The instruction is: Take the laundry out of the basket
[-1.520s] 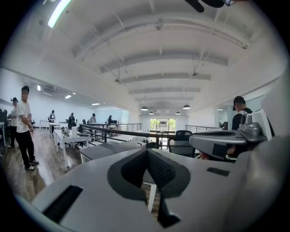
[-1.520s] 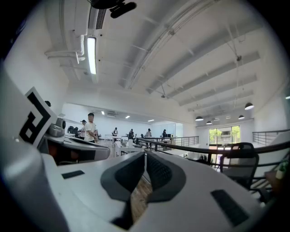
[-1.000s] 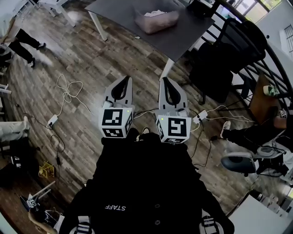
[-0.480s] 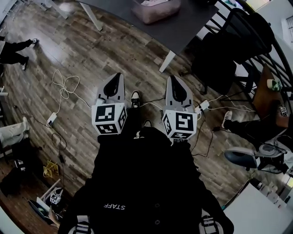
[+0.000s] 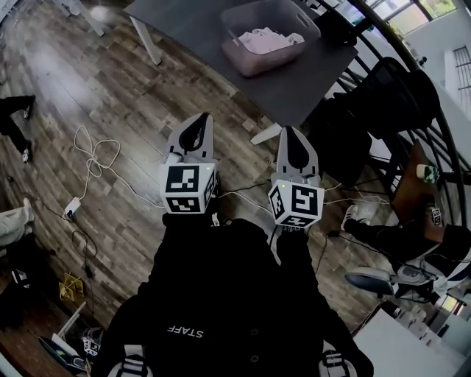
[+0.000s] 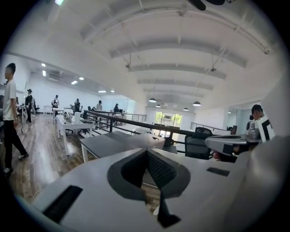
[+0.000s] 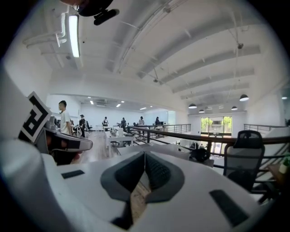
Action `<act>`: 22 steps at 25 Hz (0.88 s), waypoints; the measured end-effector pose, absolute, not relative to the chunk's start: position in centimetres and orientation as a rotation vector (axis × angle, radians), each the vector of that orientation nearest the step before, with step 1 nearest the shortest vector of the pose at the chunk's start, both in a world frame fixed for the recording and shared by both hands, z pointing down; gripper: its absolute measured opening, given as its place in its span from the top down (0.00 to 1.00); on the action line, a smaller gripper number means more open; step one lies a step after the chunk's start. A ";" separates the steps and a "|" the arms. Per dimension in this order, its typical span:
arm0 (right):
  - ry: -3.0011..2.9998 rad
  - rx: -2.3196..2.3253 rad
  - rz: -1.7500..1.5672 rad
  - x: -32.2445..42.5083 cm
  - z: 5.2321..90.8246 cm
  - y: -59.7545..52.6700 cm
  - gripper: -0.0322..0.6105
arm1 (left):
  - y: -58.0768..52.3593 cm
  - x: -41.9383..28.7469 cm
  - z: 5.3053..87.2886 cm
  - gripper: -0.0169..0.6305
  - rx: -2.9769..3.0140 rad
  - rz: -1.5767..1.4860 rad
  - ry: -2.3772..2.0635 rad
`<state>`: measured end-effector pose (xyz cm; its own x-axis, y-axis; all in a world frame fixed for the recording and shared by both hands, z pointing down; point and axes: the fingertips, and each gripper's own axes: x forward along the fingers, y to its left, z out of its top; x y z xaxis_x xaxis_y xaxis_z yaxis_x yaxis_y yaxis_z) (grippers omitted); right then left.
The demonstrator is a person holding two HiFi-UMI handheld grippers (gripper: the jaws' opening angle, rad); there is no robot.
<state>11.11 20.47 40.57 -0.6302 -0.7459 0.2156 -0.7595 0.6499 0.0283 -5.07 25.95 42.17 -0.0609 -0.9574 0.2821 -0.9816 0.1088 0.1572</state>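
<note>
A person in a black top is standing on a wooden floor (image 5: 132,96), seen from above, and is holding a two-jaw gripper out in front of each hand. The left gripper (image 5: 204,118) is pointing forward with its jaws pressed together and nothing between them; the left gripper view is showing the two dark pads meeting along one line. The right gripper (image 5: 286,129) is doing the same, jaws closed and empty, its tips just short of the near edge of a dark grey table (image 5: 191,22). On that table a pale, translucent basket (image 5: 250,65) is sitting, well apart from both grippers. Pink and white laundry (image 5: 266,40) is lying loosely inside it, below the rim. A black chair (image 5: 383,88) is standing to the right of the table, and white cables (image 5: 96,151) are trailing across the floor on the left.

The task looks not yet begun – the step in hand is the approach to the basket. To do it well, the person is probably best off closing in on the table edge first, then spreading one gripper's jaws wide before they pass over the rim. Coming down from above seems wiser than coming from the side, since the basket wall is blocking a level reach. Soft cloth is likely to slip from a shallow pinch – so biting onto a raised fold should hold better, with a lift high enough to clear the rim
</note>
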 end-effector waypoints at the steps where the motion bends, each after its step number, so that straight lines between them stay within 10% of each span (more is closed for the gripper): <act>1: -2.656 1.228 0.097 10.2 40.7 19.8 0.93 | 25.3 -6.0 42.3 0.98 1.900 0.108 -2.077; 22: -2.555 1.258 0.139 3.2 43.0 7.1 0.93 | 11.9 -12.7 44.3 0.98 1.951 0.134 -1.970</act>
<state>3.24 7.15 43.04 -0.5771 -0.7602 0.2983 -0.7881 0.6142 0.0406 -12.73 11.89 44.25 0.0213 -0.9474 0.3195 -0.9820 0.0402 0.1848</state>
